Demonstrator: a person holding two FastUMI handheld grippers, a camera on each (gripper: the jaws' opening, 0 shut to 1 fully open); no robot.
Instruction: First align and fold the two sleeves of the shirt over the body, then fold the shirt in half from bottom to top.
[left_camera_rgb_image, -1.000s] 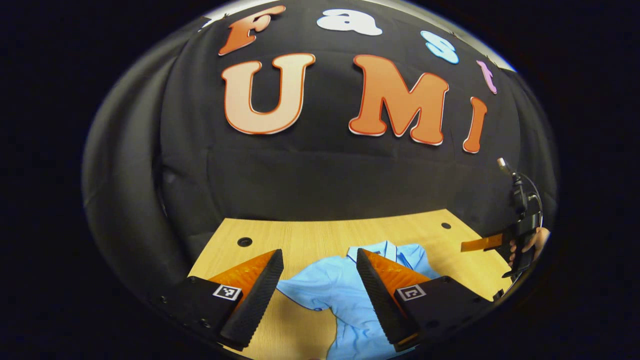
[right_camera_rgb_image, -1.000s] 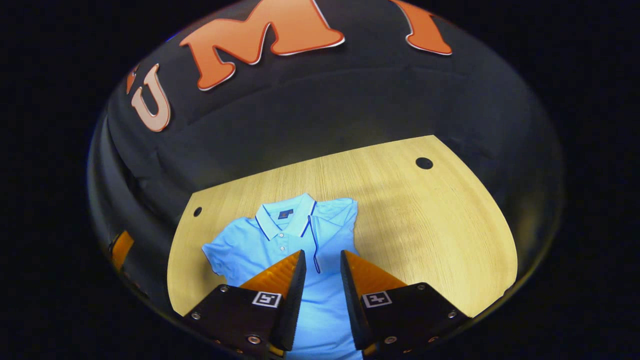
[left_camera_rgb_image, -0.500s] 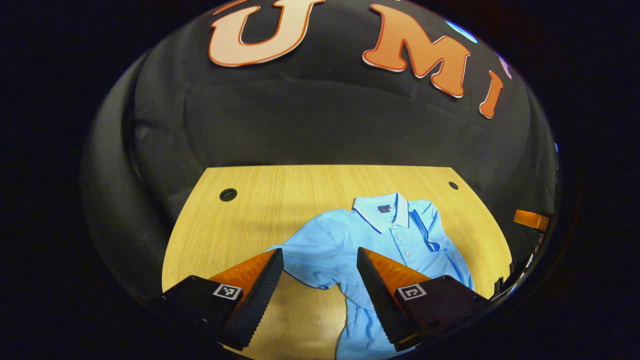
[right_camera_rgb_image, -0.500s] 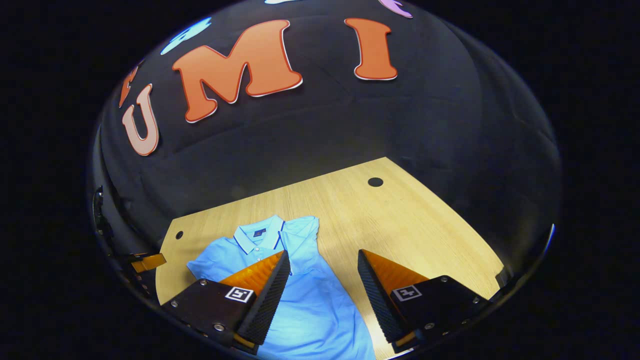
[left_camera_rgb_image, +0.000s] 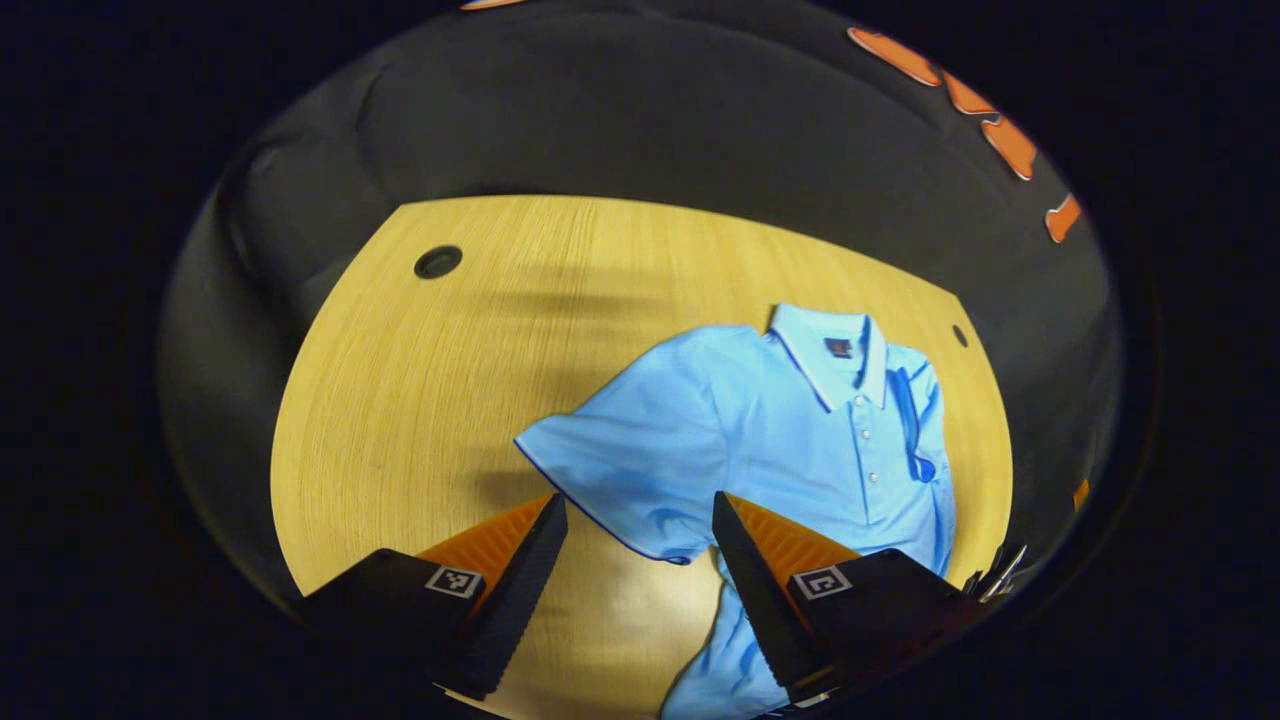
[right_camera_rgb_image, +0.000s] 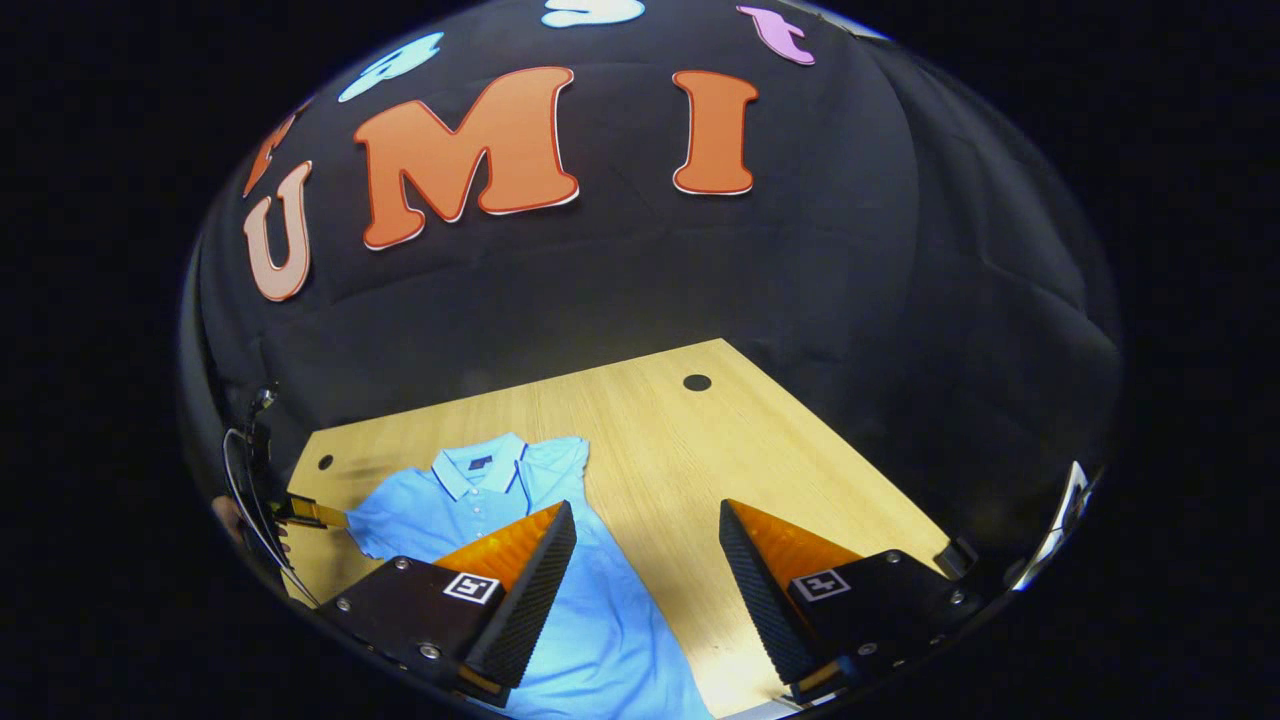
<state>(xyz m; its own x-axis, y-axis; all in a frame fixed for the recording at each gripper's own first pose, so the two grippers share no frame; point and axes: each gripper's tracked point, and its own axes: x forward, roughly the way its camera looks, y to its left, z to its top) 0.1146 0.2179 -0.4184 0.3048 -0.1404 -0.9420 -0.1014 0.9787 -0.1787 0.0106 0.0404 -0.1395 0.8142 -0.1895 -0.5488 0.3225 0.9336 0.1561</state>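
Observation:
A light blue polo shirt (left_camera_rgb_image: 790, 440) lies flat on the wooden table (left_camera_rgb_image: 420, 400), collar away from me. One sleeve (left_camera_rgb_image: 620, 470) spreads out sideways, its dark-trimmed cuff reaching between my fingers. The other sleeve (left_camera_rgb_image: 915, 420) lies folded over the body. My left gripper (left_camera_rgb_image: 640, 580) hovers open just above the spread sleeve's cuff, holding nothing. In the right gripper view the same shirt (right_camera_rgb_image: 560, 590) lies low and left on the table (right_camera_rgb_image: 690, 450). My right gripper (right_camera_rgb_image: 648, 590) is open beside the shirt's body edge, and the left gripper (right_camera_rgb_image: 300, 512) shows at the far sleeve.
The table has round cable holes near its far corners (left_camera_rgb_image: 437, 262) (right_camera_rgb_image: 697, 382). Black cloth walls the booth behind the table. Bare wood stretches left of the shirt in the left gripper view and right of it in the right gripper view.
The left gripper has tilted down and come closer over the spread sleeve. The right gripper has opened wider and drawn back to the right, away from the shirt's middle.

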